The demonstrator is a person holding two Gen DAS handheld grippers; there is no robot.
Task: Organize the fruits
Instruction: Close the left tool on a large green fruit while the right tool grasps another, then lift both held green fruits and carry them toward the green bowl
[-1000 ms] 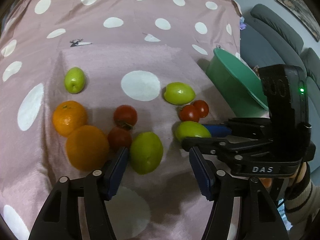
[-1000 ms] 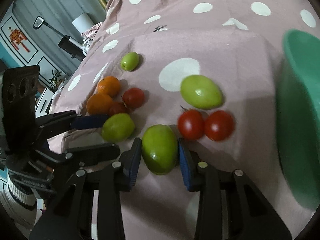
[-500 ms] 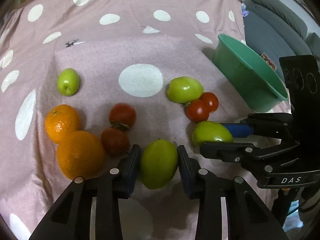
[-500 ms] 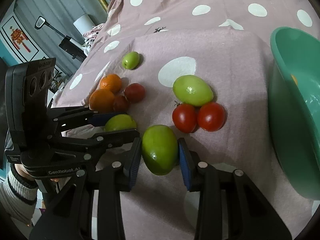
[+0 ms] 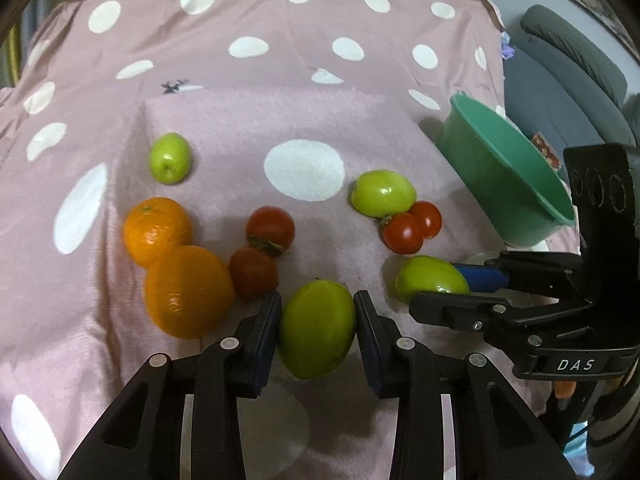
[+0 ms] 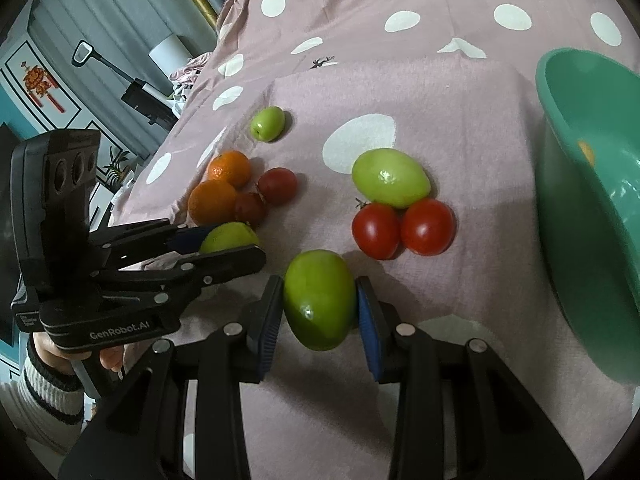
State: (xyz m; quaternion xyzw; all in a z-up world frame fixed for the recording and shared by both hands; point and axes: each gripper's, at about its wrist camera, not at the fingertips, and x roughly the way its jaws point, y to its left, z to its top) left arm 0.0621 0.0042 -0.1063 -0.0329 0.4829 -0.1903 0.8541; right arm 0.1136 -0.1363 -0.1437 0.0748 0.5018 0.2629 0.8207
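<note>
Gripping on both sides now: the left gripper has its pads pressed against a big green fruit, one pad on each flank, low on the pink dotted cloth. Over on the other side the right gripper is doing the same, pinching its own green fruit between blue pads. From the left camera you can see that second fruit caught in the right gripper's fingers, off to the right of the first. From the right camera, the left gripper shows side-on with the first green fruit peeking out between its fingers.

What's loose on the cloth? Two oranges touching each other at the left, one nearer, one farther. Just beside them, two dark red tomatoes, also touching. A small green fruit sits alone farther back, well apart from the rest. To the right, another green fruit rests against a pair of bright red tomatoes.

The green bowl stands at the cloth's right edge, tilted in the left view. In the right view its rim fills the right side, and something orange shows inside it. A grey sofa sits behind the bowl.
</note>
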